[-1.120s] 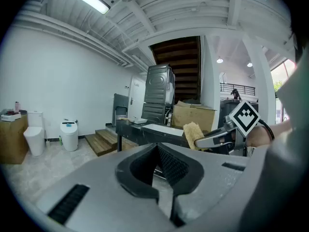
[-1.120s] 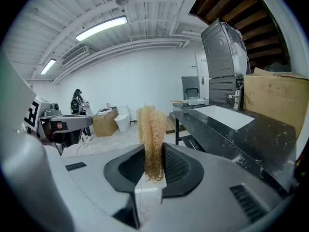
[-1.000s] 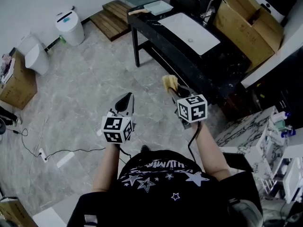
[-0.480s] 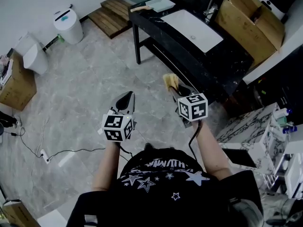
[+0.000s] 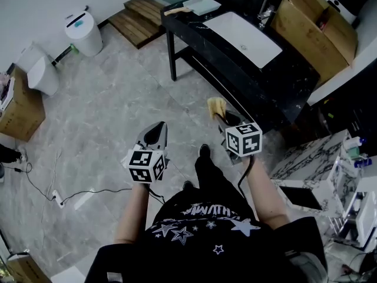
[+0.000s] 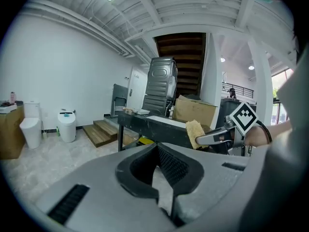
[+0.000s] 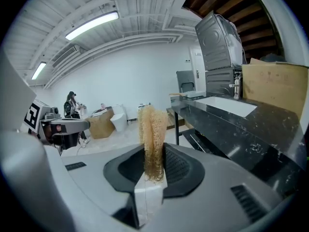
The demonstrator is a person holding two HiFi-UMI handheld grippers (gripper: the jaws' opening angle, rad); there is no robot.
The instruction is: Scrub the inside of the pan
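Am finding no word, brand or number clear enough to read. My black shirt (image 5: pixel 203 214) is showing white lettering above stars, upside down from here, too blurred to spell. Left cube (image 5: pixel 145 165) on my left claw (image 5: pixel 155 132) and right cube (image 5: pixel 244 139) on my right claw (image 5: pixel 221 118) are carrying black-and-white square codes only. Cardboard box (image 5: pixel 315 25) is showing no legible print.

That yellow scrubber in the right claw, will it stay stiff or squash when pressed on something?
Probably squashes: the scrubber looks like loose, open mesh, pinched thin where the right claw grips it. Likely light: it stands upright above the claw without drooping.
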